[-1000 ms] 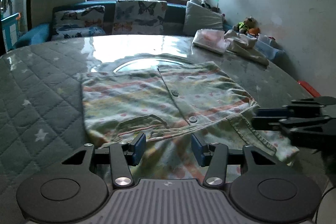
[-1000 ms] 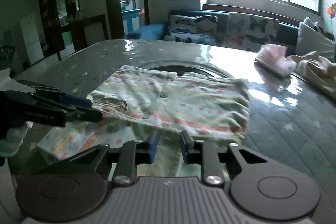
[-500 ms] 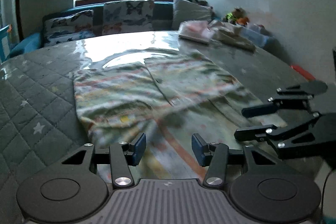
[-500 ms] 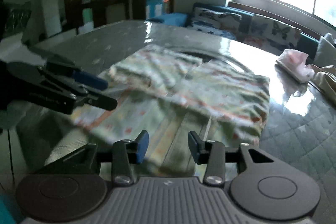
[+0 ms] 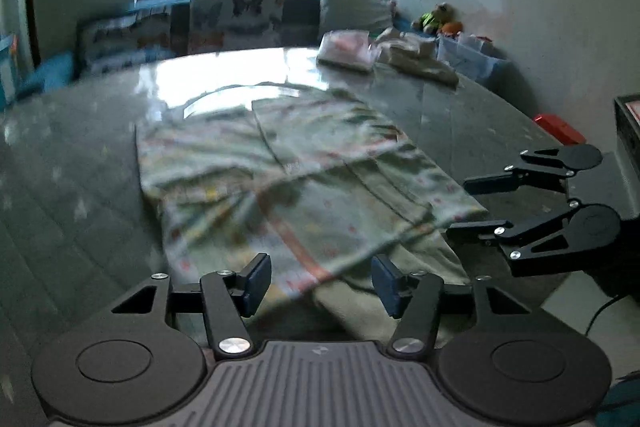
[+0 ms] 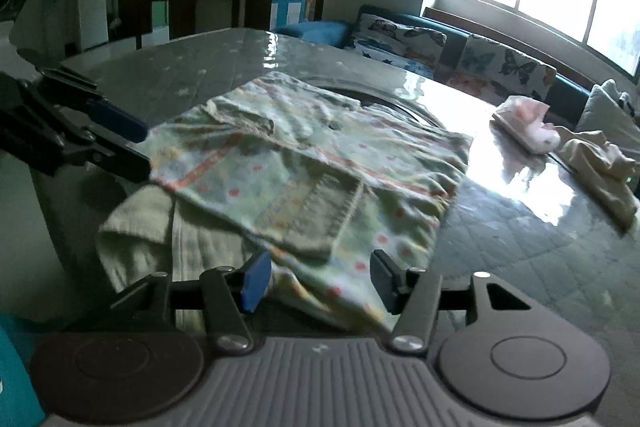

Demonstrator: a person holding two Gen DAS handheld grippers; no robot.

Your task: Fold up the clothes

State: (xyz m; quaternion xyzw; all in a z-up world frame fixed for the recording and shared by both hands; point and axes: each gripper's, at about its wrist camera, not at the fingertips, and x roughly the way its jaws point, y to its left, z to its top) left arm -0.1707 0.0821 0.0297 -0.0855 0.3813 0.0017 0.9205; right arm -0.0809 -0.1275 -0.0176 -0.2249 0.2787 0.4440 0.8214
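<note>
**Both grippers released at the near hem of the patterned shirt**

The patterned shirt (image 5: 288, 179) is spread on the quilted table (image 5: 72, 163), its far part lying flat near the table's middle and its near part draped over the near edge, where a plain pale layer (image 6: 136, 227) hangs below the printed cloth. A buttoned placket is seen running from far to near, and a small pocket (image 6: 320, 215) sits on the near panel in the right wrist view.

As a judgement, the step in hand is a regrasp of the near hem so that it can be carried toward the far edge. It is best done by taking the two near corners level with one another, pinching both layers together, and lifting evenly so the fold line stays straight and no cloth is dragged off the table.

The left gripper (image 5: 320, 279) is held with its jaws wide apart above the hem; nothing is gripped, and contact with the cloth cannot be told. The right gripper (image 6: 316, 277) is likewise spread wide and empty over the near right corner.

Farther right on the table a pink folded item (image 6: 524, 123) and a cream garment (image 6: 600, 163) are lying apart from the shirt, with a butterfly-cushioned sofa (image 6: 452, 51) behind
</note>
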